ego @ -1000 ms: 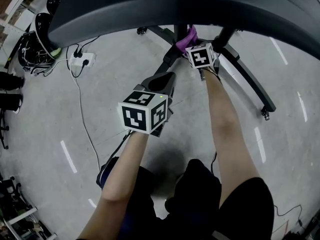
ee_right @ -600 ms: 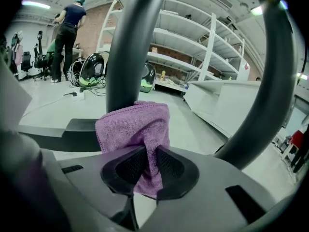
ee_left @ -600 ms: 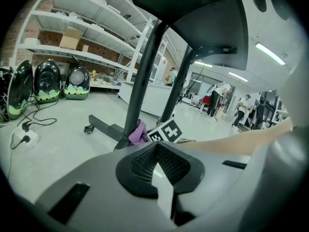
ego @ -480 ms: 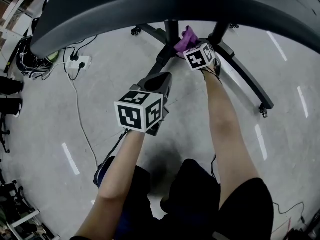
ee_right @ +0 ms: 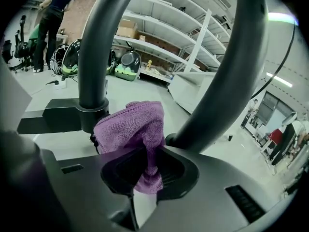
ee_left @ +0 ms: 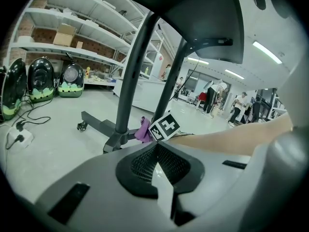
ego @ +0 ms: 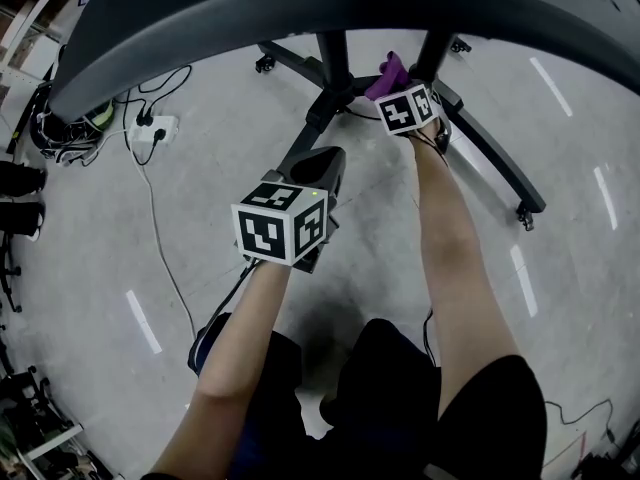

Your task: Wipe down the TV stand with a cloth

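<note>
right gripper (ee_right: 147,153) jaws clamped on the purple cloth (ee_right: 131,124), which bunches up above the tips. Cloth sits low in the gap between the two posts of the TV stand (ee_right: 94,47), just beside the left post's collar. Can't tell if it actually touches the post. In the head view the gripper's marker cube covers most of the cloth, only a corner shows

left gripper (ee_left: 156,146) jaws together, nothing in them. It's held back from the posts, nearer the person

room: bare floor (ego: 90,228) open to the left of the base. On the right a base leg (ego: 497,155) runs out to a castor (ego: 528,220). Power strip (ego: 159,124) and cable (ego: 167,238) lie on the floor at left

screen (ego: 300,8) overhangs the top edge and cuts off the upper posts in the head view
</note>
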